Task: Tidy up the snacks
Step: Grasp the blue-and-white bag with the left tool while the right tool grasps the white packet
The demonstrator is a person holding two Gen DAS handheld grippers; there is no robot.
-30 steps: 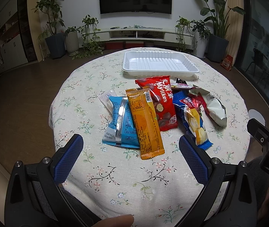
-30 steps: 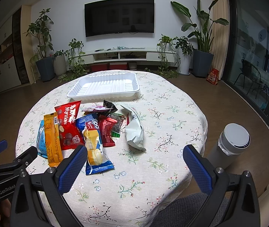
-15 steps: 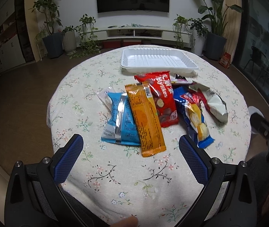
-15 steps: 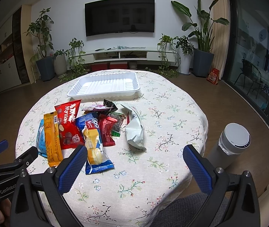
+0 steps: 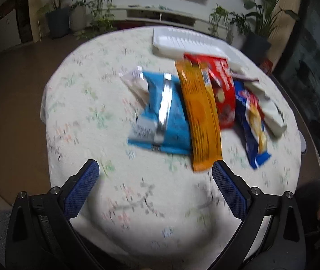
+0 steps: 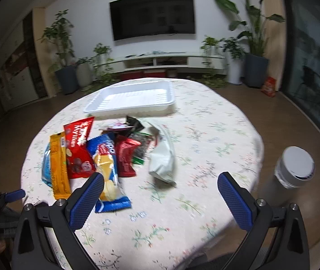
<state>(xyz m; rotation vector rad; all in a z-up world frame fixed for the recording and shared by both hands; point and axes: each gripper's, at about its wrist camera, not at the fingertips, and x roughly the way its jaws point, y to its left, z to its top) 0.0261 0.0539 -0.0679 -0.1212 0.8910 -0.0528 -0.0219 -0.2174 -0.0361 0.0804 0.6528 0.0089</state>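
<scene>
Several snack packs lie in a heap on the round floral table [image 6: 207, 135]: a blue pack [image 5: 164, 121], a long orange bar [image 5: 201, 114], a red Mylikes bag [image 5: 224, 90], a blue-and-yellow pack [image 6: 109, 168], a small red pack [image 6: 126, 157] and a white bag [image 6: 163, 159]. Behind them sits a white tray [image 6: 132, 99] with nothing in it. My left gripper [image 5: 155, 175] is open just short of the blue pack and orange bar. My right gripper [image 6: 161, 185] is open, its left finger over the blue-and-yellow pack's near end.
A grey cylinder with a white lid [image 6: 295, 168] stands off the table's right edge. The left gripper's body [image 6: 4, 200] shows at the lower left of the right wrist view. Plants, a TV and a low shelf line the far wall.
Both grippers have moved forward toward the snacks; the left view swung left and is motion-blurred. No snack has moved and both grippers stay open.
</scene>
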